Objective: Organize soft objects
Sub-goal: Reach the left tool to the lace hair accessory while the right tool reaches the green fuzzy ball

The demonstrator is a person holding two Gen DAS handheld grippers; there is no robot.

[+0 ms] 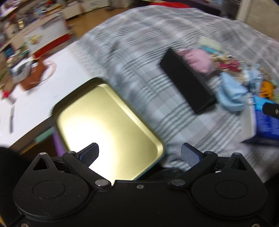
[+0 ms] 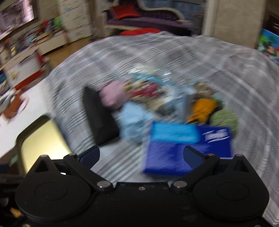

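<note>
Plaid blanket [image 2: 157, 57], blurred, perhaps fabric heap [image 2: 157, 97]

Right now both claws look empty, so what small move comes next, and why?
Probably ease the right claw forward toward the pale blue cloth. Both claws are open and hold nothing, the cloth lies nearest in the pile beside the black box, and the gold tin sits open under the left claw.

A bed covered in a grey plaid blanket [image 2: 174, 57] fills the middle of the room, with a white counter [image 1: 40, 87] just beside its edge. Behind lie a wooden floor [image 2: 76, 45], white drawer units [image 2: 75, 19] and a purple sofa [image 2: 148, 19] with red cushions [image 2: 124, 11] — everything blurred, under dim indoor light.
</note>
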